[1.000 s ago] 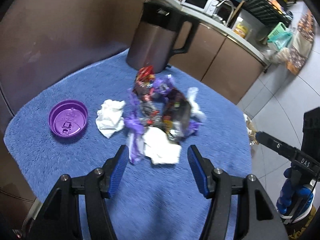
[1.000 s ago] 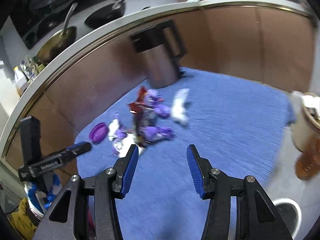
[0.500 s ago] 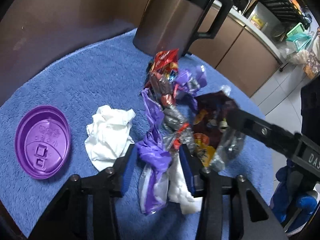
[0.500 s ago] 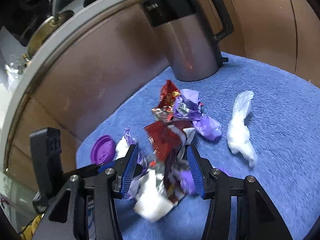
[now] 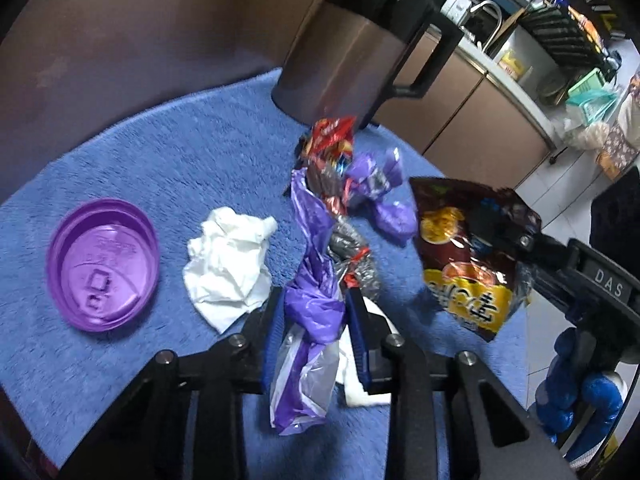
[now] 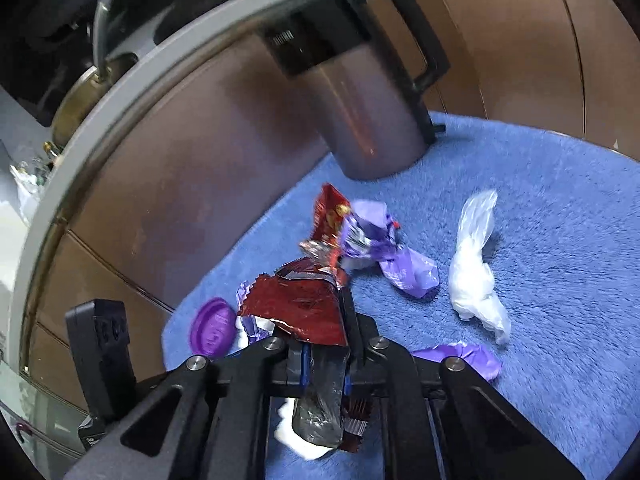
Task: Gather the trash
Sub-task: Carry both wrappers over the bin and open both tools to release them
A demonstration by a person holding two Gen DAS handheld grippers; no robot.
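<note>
Surface: blue fluffy mat (image 5: 168,168) – carries all the litter; brown cabinet fronts curve behind it.
Left gripper (image 5: 316,320): jaws closing, narrow, on a twisted purple plastic bag (image 5: 316,280); the blue pads sit against both sides of it, and its pale lower end hangs down between the arms.
Right gripper (image 6: 324,364): jaws closing, nearly together, pinching a dark red snack bag (image 6: 300,308); the bag's crinkled top stands up above the pads, its silvery inside showing below them.
Same snack bag, left view (image 5: 464,256): held off the mat at the right, yellow print facing the camera.
Remaining pile: red wrapper (image 5: 332,136) and crumpled purple wrappers (image 5: 380,196) lying together in front of the kettle (image 5: 352,48).
White tissue (image 5: 228,268): crumpled on the mat, just beside the left jaws.
Purple cup lid (image 5: 102,264): flat on the mat, left of the tissue, apart from it.
Clear plastic bag (image 6: 476,272): on the mat to the right of the pile – seen in the right view only.
Kettle: dark, upright at the mat's far edge, black handle to the right.
</note>
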